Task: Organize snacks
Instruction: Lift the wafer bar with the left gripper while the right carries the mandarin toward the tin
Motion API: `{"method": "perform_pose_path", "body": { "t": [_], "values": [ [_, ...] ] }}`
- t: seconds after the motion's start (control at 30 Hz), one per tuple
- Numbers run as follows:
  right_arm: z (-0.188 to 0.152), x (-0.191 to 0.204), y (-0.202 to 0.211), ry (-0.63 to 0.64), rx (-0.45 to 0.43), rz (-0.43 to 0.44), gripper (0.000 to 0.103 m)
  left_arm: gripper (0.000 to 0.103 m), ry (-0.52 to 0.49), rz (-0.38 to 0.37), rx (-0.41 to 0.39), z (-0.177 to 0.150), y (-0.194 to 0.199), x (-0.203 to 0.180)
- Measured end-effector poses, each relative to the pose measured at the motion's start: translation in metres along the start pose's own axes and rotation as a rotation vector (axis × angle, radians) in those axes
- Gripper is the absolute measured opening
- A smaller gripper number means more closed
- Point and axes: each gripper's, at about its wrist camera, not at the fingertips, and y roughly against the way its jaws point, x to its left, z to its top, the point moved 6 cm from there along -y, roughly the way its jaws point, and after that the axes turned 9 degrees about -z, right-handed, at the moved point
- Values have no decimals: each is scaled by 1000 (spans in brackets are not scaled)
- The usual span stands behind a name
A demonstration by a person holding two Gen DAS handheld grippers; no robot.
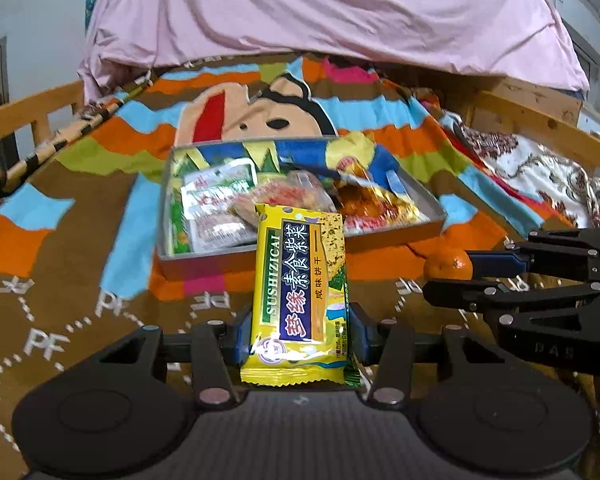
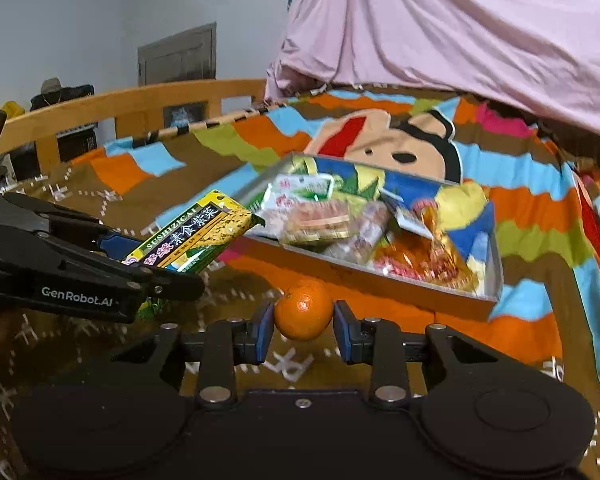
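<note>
Snacks everywhere, and two of them are up off the bed right now! The yellow cracker packet [image 1: 300,292] sits lengthwise in the left gripper [image 1: 300,334], jaws pressed in against both of its long sides near the bottom end, and its top end reaches out over the near rim of the snack tray [image 1: 436,222]. From the right wrist view that same yellow cracker packet [image 2: 196,236] hangs tilted, its far corner just at the tray's near-left edge.

Over to the right gripper [image 2: 302,330]: jaws narrowed onto a small mandarin [image 2: 303,314], blue pads [image 2: 265,330] touching it on either side, with the fruit held above the blanket just in front of the tray's near wall. The left wrist view confirms it, the mandarin [image 1: 448,264] pinched at the tip of the right gripper [image 1: 456,280] beside the tray's near-right corner.

The snack tray [image 2: 494,276] lies flat on the bright cartoon blanket [image 1: 80,208] in the middle of the bed. Inside it: a green and white packet [image 1: 216,184] toward the left, a clear wrapped biscuit pack [image 1: 284,196] in the middle, and a shiny gold wrapper [image 1: 374,200] toward the right. A pink sheet [image 1: 320,12] is draped across the far end of the bed, and a wooden bed rail [image 2: 112,106] runs along the left side.
</note>
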Motion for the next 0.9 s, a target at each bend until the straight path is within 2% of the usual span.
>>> {"method": "perform_pose_path", "body": {
  "t": [0.37, 0.5, 0.7, 0.9],
  "values": [
    [43, 11, -11, 32, -89, 19, 34, 51, 9, 57, -95, 46, 12, 33],
    [58, 9, -22, 43, -121, 10, 34, 52, 66, 41, -113, 60, 9, 49],
    [73, -1, -51, 67, -134, -21, 34, 51, 108, 40, -125, 80, -10, 68],
    [67, -26, -82, 20, -91, -76, 34, 52, 120, 48, -116, 95, -46, 80]
  ]
}}
